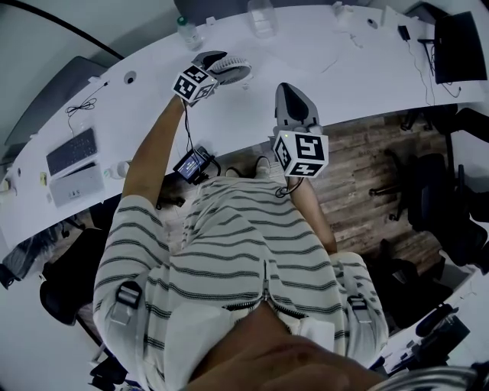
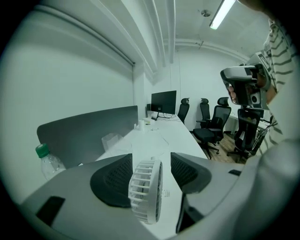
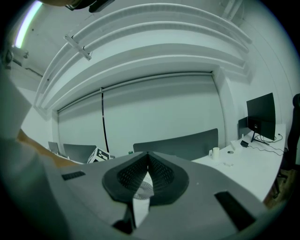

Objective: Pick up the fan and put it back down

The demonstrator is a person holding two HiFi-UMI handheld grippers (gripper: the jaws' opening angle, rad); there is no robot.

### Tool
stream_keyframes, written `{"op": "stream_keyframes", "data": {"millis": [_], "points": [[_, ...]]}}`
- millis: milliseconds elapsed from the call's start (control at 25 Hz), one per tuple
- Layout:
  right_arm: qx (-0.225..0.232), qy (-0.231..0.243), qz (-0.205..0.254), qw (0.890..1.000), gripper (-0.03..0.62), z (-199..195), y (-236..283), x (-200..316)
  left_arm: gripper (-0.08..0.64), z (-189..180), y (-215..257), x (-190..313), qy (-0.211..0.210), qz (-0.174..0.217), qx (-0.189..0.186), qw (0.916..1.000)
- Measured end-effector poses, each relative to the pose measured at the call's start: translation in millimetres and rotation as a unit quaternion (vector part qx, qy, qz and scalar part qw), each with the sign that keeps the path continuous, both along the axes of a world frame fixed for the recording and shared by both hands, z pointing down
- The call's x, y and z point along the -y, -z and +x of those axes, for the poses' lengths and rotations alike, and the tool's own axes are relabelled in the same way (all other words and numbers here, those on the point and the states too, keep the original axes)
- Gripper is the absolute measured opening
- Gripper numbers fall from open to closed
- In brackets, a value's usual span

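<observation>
A small white round fan [image 1: 231, 70] stands on the white desk [image 1: 153, 114] in the head view. In the left gripper view the fan [image 2: 146, 190] shows edge-on, upright between the two dark pads. My left gripper [image 2: 151, 157] is open around it, with a clear gap on the fan's right side; in the head view the left gripper [image 1: 216, 61] sits at the fan's left. My right gripper [image 1: 289, 92] hovers off the desk's near edge, and the right gripper [image 3: 148, 155] has its tips together on nothing. Through the slit below them the fan [image 3: 144, 187] shows.
A water bottle [image 1: 188, 32] and a clear cup [image 1: 261, 17] stand at the desk's far edge. A keyboard [image 1: 72, 151] lies to the left and a monitor [image 1: 458, 46] stands at the far right. Office chairs [image 2: 213, 124] line the wooden floor beside the desk.
</observation>
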State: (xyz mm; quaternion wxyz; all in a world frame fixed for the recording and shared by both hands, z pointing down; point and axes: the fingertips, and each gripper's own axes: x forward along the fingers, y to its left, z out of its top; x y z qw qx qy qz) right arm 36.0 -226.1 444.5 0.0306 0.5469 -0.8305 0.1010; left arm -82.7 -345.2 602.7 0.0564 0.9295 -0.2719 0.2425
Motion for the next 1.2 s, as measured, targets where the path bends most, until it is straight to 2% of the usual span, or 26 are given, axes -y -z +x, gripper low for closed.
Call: {"op": "stream_keyframes", "data": {"millis": [200,360,480,720,1200], "points": [[0.002,0.009,0.003,1.0,0.011,-3,2,-4,0.235,-3,14,-3,0.033,0.02,-0.012,0.9992],[0.005,0.014,0.004,1.0,0.011,-5,2,-6,0.088,-7,32,-7,0.065,0.048,-0.024,0.9964],[0.008,0.019,0.005,1.0,0.011,-8,4,-8,0.015,-8,45,-14,0.092,0.063,-0.029,0.9934],[0.012,0.026,0.005,1.0,0.011,-11,4,-11,0.008,-5,74,-30,0.152,0.083,-0.044,0.9839],[0.016,0.044,0.009,0.999,0.011,-25,7,-15,0.008,-25,121,-63,0.279,0.098,-0.086,0.9513]]}}
